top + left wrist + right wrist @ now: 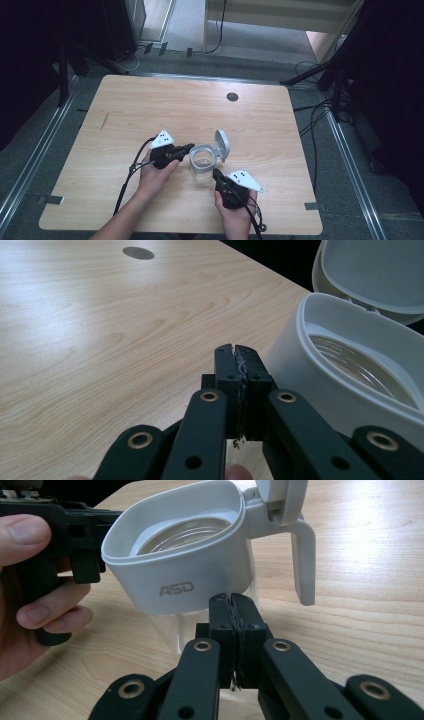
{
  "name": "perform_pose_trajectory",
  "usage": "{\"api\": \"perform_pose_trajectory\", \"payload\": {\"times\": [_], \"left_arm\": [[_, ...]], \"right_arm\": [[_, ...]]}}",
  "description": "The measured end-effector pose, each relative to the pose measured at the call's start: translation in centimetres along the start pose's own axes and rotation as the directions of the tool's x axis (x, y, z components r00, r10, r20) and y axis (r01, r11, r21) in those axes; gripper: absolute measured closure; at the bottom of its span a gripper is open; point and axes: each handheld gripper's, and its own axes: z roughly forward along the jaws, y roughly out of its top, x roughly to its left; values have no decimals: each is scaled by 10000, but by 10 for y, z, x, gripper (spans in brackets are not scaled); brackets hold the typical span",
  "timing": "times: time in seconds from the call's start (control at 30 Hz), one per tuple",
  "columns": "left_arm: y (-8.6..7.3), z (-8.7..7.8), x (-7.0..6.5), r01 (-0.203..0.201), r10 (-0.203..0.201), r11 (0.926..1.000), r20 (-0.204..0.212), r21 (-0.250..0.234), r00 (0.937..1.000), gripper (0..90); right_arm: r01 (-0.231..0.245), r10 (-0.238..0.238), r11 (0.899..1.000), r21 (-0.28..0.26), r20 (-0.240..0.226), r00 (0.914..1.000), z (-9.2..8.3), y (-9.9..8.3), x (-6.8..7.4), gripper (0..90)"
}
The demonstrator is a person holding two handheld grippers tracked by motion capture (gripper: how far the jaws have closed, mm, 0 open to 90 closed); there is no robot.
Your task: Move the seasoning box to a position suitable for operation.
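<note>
Sitting near the worktop's front middle, the pitcher is flanked by both tools: left tool tip just beside its left wall, right tool tip at its near side, contact unclear. Pitcher: clear glass body, white plastic collar marked "ASD", white handle, hinged lid flipped up and open. Left tool jaws pressed together, gripping nothing. Right tool jaws also closed, empty. Left hand and right hand hold the tools. Round dark grommet sits well apart, toward the far edge.
</note>
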Motion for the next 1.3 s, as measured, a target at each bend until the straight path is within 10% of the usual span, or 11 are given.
{"api": "perform_pose_trajectory", "payload": {"times": [0.7,1.3], "left_arm": [[-12,-19,-29,-216,215,9998,-123,-42,9997,899],[-20,-38,-27,99,-110,9994,-331,-327,9994,860]], "right_arm": [[-492,497,9987,-107,540,9973,5,11,-13,900],[672,-636,9970,381,-870,9942,34,34,-30,900]]}}
